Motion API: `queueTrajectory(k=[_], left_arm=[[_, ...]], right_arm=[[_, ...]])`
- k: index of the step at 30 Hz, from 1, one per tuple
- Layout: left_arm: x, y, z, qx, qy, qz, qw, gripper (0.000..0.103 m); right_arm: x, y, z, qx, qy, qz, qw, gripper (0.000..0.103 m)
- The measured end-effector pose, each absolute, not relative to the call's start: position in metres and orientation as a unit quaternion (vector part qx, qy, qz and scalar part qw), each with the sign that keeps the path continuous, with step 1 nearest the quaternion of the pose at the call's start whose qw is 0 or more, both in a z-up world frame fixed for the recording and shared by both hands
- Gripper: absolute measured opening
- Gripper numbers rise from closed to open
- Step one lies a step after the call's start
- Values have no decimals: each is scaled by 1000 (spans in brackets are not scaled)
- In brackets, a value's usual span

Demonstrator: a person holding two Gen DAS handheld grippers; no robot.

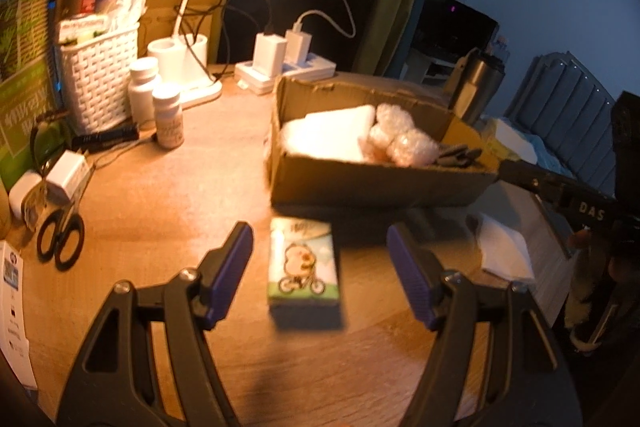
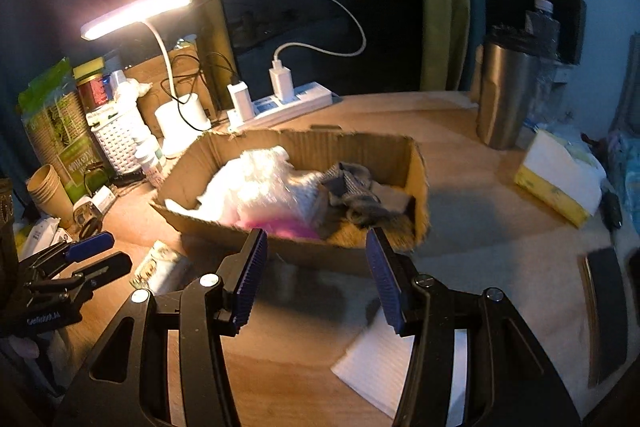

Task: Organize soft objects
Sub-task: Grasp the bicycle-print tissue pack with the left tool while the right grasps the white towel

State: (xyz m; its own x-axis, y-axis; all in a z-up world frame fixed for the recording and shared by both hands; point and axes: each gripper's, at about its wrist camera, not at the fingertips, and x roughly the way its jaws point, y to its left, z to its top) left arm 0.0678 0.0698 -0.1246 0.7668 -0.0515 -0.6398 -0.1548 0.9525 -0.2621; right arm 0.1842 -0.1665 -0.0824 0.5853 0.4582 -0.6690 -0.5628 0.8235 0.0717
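Observation:
A small tissue pack (image 1: 304, 273) with a cartoon cyclist lies flat on the wooden desk, between the spread fingers of my left gripper (image 1: 320, 247), which is open and not touching it. Behind it stands a low cardboard box (image 1: 360, 183) holding white foam (image 1: 328, 131), bubble wrap (image 1: 404, 135) and a grey cloth (image 2: 352, 187). My right gripper (image 2: 316, 259) hovers open and empty in front of the box (image 2: 304, 251), above a white folded sheet (image 2: 380, 363). The same tissue pack (image 2: 160, 265) and the left gripper (image 2: 100, 251) show at the left of the right wrist view.
Along the back stand a desk lamp (image 1: 192, 7), a power strip with chargers (image 1: 288, 67), white bottles (image 1: 144, 87), a woven basket (image 1: 98, 79). Scissors (image 1: 60, 239) lie at left. A steel tumbler (image 2: 504, 91) and a yellow tissue box (image 2: 556, 183) sit at right.

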Motion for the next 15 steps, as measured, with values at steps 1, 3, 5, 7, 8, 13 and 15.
queueTrajectory(k=[1, 3, 5, 7, 8, 13, 15], left_arm=[[67, 69, -127, -152, 343, 30, 926, 71], [66, 68, -133, -151, 350, 33, 924, 71], [66, 66, -138, -150, 355, 34, 922, 71], [67, 64, -140, -148, 359, 35, 921, 71], [68, 62, -142, -146, 361, 35, 920, 71], [73, 58, -153, -138, 377, 47, 915, 71], [74, 59, -156, -137, 382, 55, 912, 71]], right_arm=[[183, -171, -85, -72, 356, 285, 887, 54], [182, -178, -90, -70, 361, 279, 887, 54], [182, -185, -95, -67, 366, 275, 887, 54], [181, -192, -99, -65, 370, 270, 887, 54], [181, -196, -102, -63, 373, 267, 886, 54], [181, -213, -116, -60, 385, 252, 886, 54], [181, -218, -123, -62, 393, 245, 884, 54]])
